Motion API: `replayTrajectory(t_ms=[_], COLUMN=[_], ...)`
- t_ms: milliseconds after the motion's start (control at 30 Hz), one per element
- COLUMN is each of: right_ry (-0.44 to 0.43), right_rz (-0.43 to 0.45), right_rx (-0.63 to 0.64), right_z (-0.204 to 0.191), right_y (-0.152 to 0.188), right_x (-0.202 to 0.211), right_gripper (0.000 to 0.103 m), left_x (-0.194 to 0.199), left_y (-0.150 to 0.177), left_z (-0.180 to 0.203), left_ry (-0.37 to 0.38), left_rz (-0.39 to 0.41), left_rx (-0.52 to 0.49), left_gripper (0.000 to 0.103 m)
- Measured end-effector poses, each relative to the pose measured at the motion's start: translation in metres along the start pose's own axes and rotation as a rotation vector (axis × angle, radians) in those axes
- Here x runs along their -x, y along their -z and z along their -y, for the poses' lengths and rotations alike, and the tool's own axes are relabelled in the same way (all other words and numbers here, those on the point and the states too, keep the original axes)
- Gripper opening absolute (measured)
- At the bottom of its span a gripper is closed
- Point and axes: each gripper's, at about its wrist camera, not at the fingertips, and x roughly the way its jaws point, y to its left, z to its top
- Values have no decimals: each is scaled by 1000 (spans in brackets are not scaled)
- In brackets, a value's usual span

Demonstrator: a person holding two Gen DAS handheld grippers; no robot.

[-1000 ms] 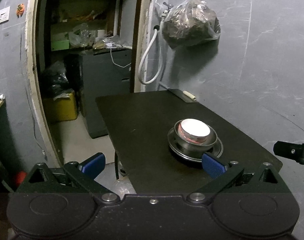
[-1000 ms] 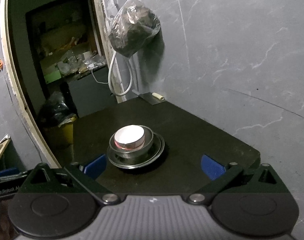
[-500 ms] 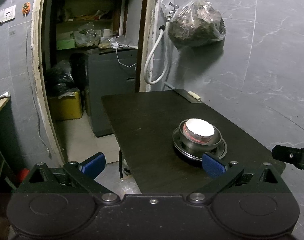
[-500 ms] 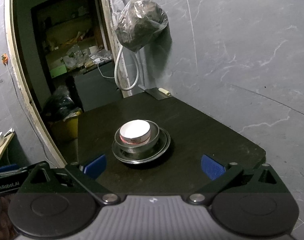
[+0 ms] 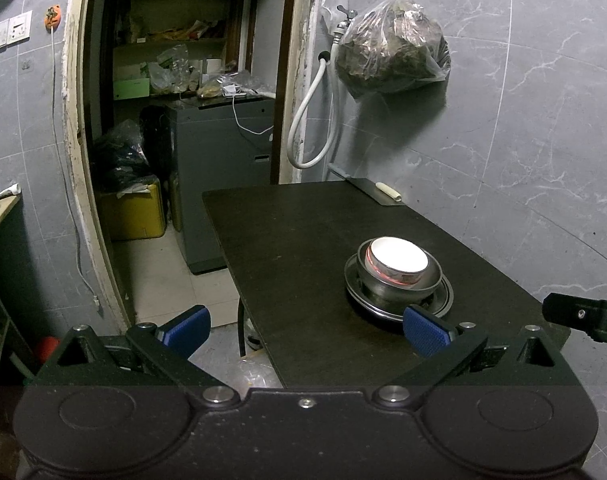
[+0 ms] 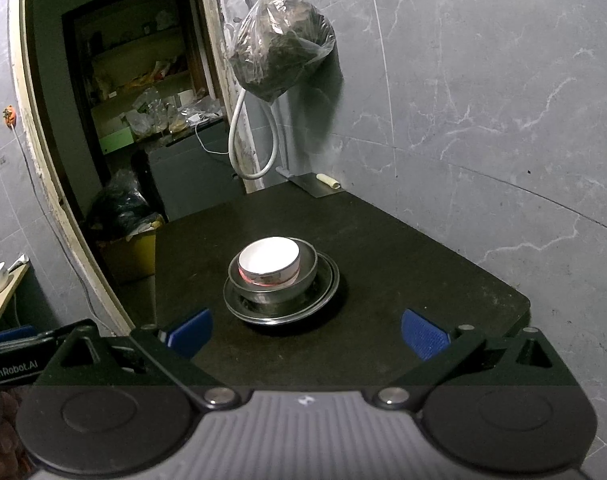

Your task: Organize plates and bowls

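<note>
Both tools, left tool and right tool, are hanging spread wide and empty. The white ceramic bowl is nesting in the steel bowl on the round steel plate, mid black tabletop. Risk: nudging the stack may be sliding it or tipping the white bowl.

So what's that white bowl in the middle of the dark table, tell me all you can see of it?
The white bowl is small and round with straight sides, ceramic by its look, with a reddish band low on its outer wall. It stands upright and looks empty, though glare washes out the inside. It sits nested in a larger steel bowl, which rests on a steel plate on the black table. Neither gripper touches it.
</note>
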Motion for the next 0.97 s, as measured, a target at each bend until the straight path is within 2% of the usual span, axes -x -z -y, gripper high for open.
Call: replayTrajectory(t_ms=[967], right_ry=[-5], right_rz=[-14], right_rx=[5], right_z=[1], right_y=[5], right_x=[-1], right_gripper=[103], left_x=[0], left_y=[3], left_z=[0], left_ry=[14], left_rz=[-4], left_rx=[17], left_gripper=[102])
